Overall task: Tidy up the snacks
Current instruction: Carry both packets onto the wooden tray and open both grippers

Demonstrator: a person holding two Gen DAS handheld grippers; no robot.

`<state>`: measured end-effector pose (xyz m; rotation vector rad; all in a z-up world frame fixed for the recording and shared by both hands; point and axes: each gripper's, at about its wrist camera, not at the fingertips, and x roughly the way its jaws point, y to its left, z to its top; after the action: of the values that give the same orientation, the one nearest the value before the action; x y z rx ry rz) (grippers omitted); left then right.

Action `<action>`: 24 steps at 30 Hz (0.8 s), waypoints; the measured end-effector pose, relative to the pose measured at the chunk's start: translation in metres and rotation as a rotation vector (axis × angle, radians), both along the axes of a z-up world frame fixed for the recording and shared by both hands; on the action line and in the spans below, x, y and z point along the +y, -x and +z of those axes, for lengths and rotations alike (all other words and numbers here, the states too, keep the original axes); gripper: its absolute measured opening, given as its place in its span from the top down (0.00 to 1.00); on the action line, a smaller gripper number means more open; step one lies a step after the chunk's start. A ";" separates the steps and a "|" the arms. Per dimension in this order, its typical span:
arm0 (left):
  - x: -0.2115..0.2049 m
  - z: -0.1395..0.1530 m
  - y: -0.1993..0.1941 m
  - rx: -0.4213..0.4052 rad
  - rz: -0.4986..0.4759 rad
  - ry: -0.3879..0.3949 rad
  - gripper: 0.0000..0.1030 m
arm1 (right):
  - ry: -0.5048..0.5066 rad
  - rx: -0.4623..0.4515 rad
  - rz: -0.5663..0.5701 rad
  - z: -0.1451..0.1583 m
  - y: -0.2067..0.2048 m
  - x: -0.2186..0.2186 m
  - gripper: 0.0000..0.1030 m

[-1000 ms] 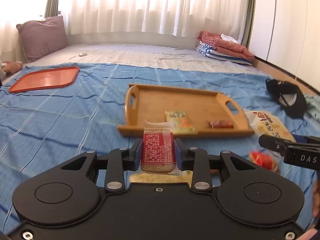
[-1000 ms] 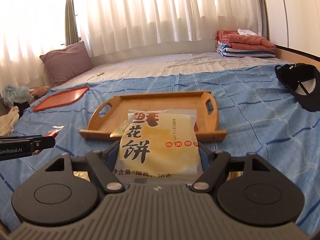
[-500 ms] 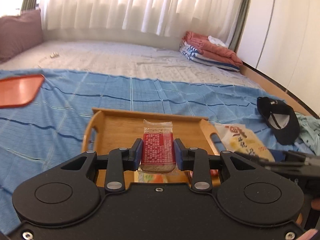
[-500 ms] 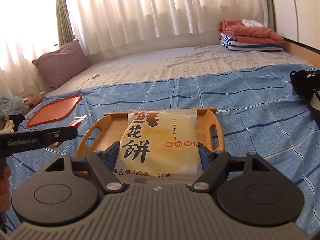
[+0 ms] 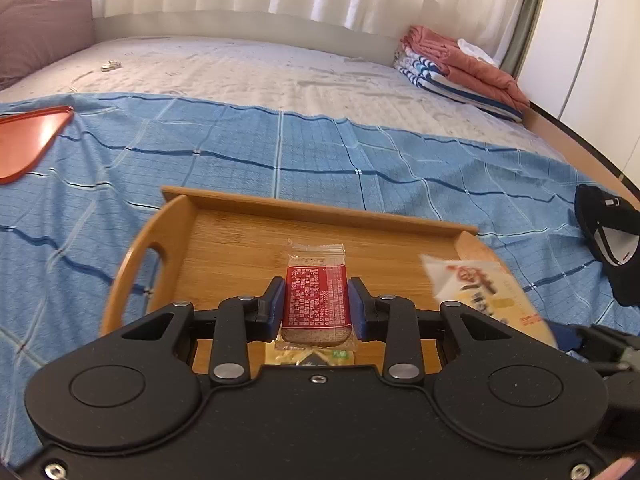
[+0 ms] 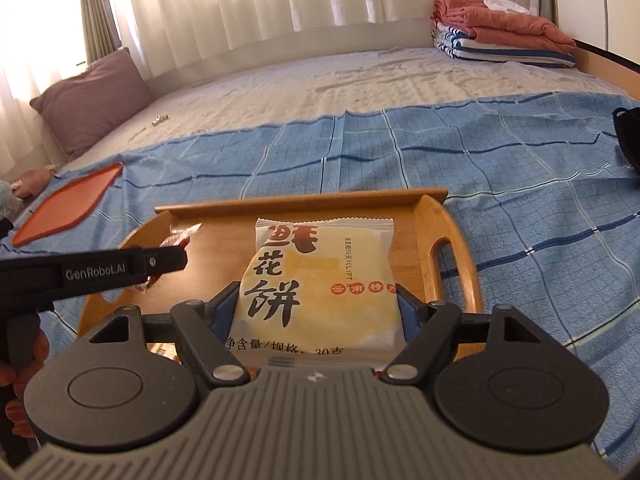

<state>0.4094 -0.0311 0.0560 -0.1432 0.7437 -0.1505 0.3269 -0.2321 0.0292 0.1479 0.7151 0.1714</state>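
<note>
Left tool (image 5: 316, 304) clenched on a small red-wrapped biscuit packet (image 5: 316, 300), right tool (image 6: 318, 312) grasping a yellow flower-cake pouch (image 6: 320, 280), both above the bamboo handled tray (image 5: 320, 216); neither snack is set down yet.

smooth wooden tray (image 5: 248, 240), glossy plastic wrapper (image 6: 320, 280)

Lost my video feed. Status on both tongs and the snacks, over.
Left tongs shut on red snack packet. Right tongs shut on yellow pastry packet. Both over wooden tray. Nothing blocking.
</note>
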 end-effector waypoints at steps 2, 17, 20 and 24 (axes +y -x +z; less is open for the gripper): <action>-0.003 -0.008 -0.007 0.010 -0.009 -0.009 0.69 | 0.017 0.009 0.005 -0.010 -0.007 0.004 0.25; -0.008 -0.052 -0.028 0.045 -0.005 -0.025 0.69 | 0.099 0.020 0.003 -0.046 -0.030 0.012 0.25; -0.008 -0.052 -0.028 0.037 -0.007 -0.033 0.69 | 0.104 0.019 0.007 -0.049 -0.029 0.013 0.25; -0.009 -0.052 -0.028 0.036 -0.008 -0.035 0.69 | 0.108 0.020 0.012 -0.049 -0.030 0.013 0.25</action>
<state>0.4376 -0.0400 0.0039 -0.1094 0.7827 -0.1429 0.3569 -0.2189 -0.0195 0.0418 0.7433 0.1427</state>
